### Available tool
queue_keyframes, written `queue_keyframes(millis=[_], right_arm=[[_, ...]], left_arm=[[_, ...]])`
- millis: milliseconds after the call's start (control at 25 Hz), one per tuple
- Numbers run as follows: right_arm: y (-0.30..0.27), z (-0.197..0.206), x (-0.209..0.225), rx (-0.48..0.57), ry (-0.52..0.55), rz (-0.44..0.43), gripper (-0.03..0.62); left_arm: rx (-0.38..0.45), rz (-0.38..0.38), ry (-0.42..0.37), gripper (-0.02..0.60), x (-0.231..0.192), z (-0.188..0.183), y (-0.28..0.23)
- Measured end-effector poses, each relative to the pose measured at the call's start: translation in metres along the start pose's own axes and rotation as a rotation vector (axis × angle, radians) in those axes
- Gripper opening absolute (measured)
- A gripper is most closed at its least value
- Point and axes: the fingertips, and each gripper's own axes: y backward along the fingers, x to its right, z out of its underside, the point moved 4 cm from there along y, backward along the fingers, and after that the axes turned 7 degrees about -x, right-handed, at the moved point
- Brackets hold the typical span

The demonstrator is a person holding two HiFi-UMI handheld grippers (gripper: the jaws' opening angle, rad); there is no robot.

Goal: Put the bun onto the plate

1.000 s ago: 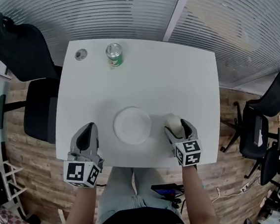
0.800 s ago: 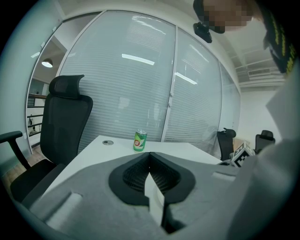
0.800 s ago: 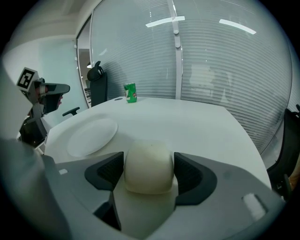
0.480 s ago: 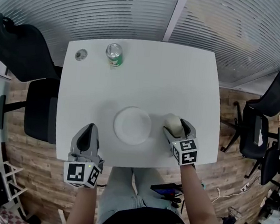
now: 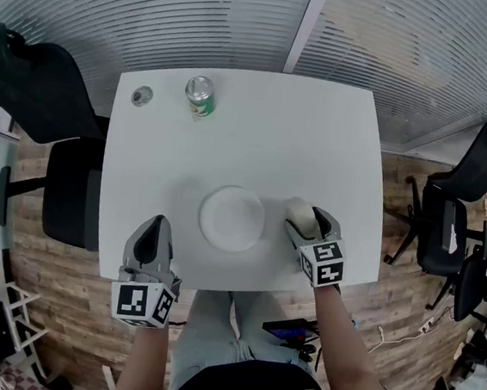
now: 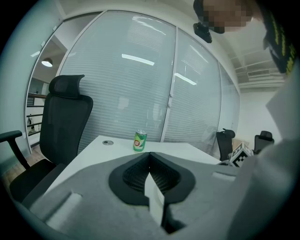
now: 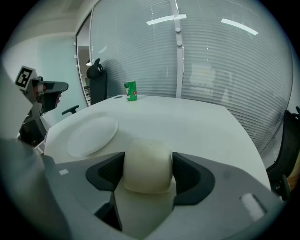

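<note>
By the table's [image 5: 319, 137] near edge the right gripper's [image 7: 147, 172] jaws are closing around the bun [image 7: 146, 159], hiding its sides; the left gripper's [image 6: 150, 158] jaws are together.

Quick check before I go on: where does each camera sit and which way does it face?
Head view: on the person's head, looking steeply down at the table; both arms, left gripper and right gripper show.
Left gripper view: on that gripper, facing across the table to the can; its shut jaws show.
Right gripper view: on that gripper, faces the plate; jaws closing on the bun.
Shared: all three show the can.
</note>
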Motion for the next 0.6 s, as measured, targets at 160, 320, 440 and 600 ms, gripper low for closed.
queue_keyframes(millis=[160, 320, 440, 600], right_arm=[[0.0001, 0.0006, -0.0001, 0.0, -0.002, 0.002, 0.327], [-0.0001, 0.0005, 0.0009, 0.002, 0.0, 0.0, 0.327], [-0.0001, 0.0008, 0.0004, 0.003, 0.003, -0.001, 0.325], [-0.0004, -0.0005, 0.0004, 0.006, 0.006, 0.001, 0.325]], left_arm=[[0.003, 0.001, 0.004, 0.0, -0.0011, -0.0008, 0.0013], [0.001, 0.002, -0.003, 0.0, -0.0024, -0.0007, 0.0011], [0.002, 0.002, -0.001, 0.0, -0.0036, -0.001, 0.0025], [0.002, 0.0, -0.005, 0.0, -0.006, -0.0023, 0.0026]])
